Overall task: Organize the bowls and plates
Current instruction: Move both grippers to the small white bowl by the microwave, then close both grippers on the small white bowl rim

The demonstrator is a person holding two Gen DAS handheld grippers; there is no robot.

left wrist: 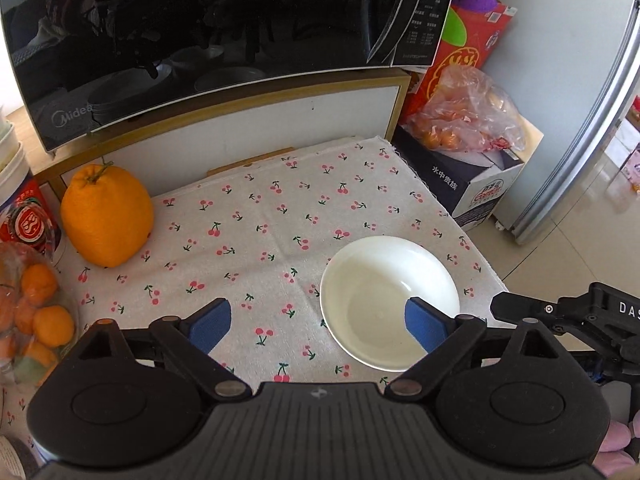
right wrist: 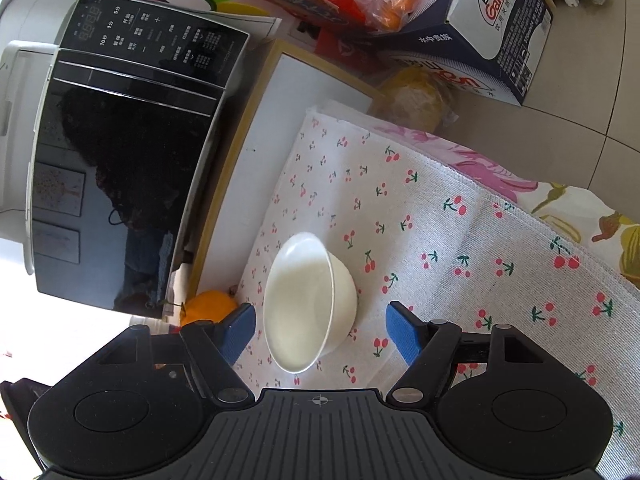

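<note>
A single white bowl (left wrist: 390,300) stands upright and empty on the cherry-print cloth (left wrist: 260,232), near the table's right edge. My left gripper (left wrist: 318,326) is open wide above the cloth; its right blue pad (left wrist: 424,328) hangs over the bowl's inside and its left pad is over bare cloth. In the right wrist view, which is rolled sideways, the same bowl (right wrist: 308,300) lies between the blue pads of my right gripper (right wrist: 320,332). That gripper is open, with a gap on each side of the bowl. The right gripper's black body (left wrist: 580,312) shows at the left wrist view's right edge.
A black microwave (left wrist: 200,40) fills the back of the table. A large orange fruit (left wrist: 106,216) and a bag of mandarins (left wrist: 36,312) sit at the left. Beyond the table's right edge are cardboard boxes (left wrist: 472,184), a bag of oranges (left wrist: 468,116) and a fridge door (left wrist: 580,120).
</note>
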